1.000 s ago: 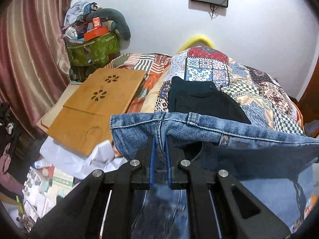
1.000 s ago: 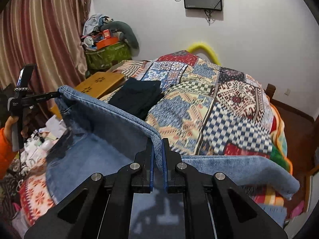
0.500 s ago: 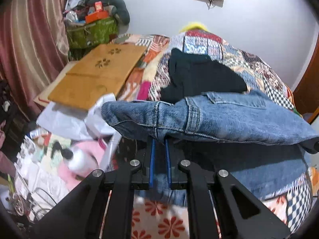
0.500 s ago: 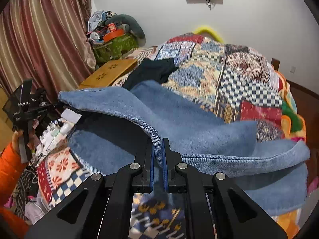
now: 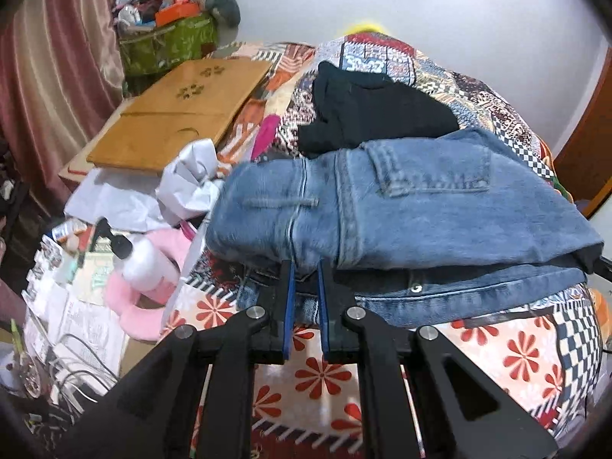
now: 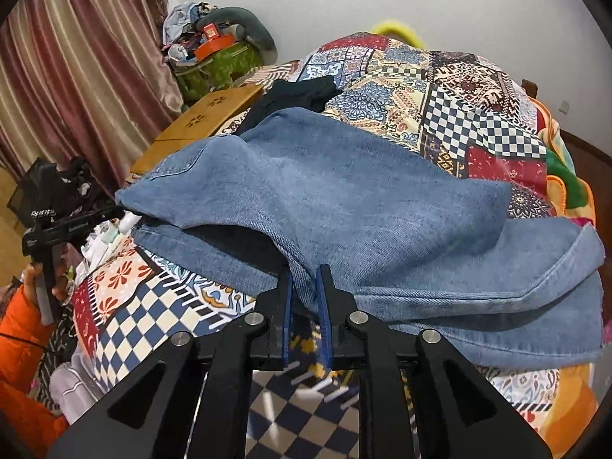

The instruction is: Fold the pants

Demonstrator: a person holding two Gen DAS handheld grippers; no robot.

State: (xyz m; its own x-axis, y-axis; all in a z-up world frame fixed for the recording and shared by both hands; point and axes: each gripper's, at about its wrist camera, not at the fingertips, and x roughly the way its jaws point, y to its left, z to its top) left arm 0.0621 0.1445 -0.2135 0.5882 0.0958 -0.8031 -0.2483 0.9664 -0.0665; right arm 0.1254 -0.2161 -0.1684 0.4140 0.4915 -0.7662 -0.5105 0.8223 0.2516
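With my left hand-held gripper [image 5: 305, 267] and right hand-held gripper [image 6: 305, 273] each clenched on denim, I have the jeans [image 6: 344, 199] doubled over on the bed [image 6: 478, 114], with release and smoothing left.

patchwork quilt [image 6: 451, 107] covers the bed | black garment [image 5: 375, 114] lies on the quilt | wooden lap tray [image 5: 179, 114] at the quilt's left edge | crumpled white paper [image 5: 191, 187] just below the tray | green bag [image 5: 168, 44] beyond the tray | striped curtain [image 6: 88, 61] far left of the quilt | pink cushion [image 5: 141, 298] and white pump bottle [image 5: 141, 260] off the quilt's left edge
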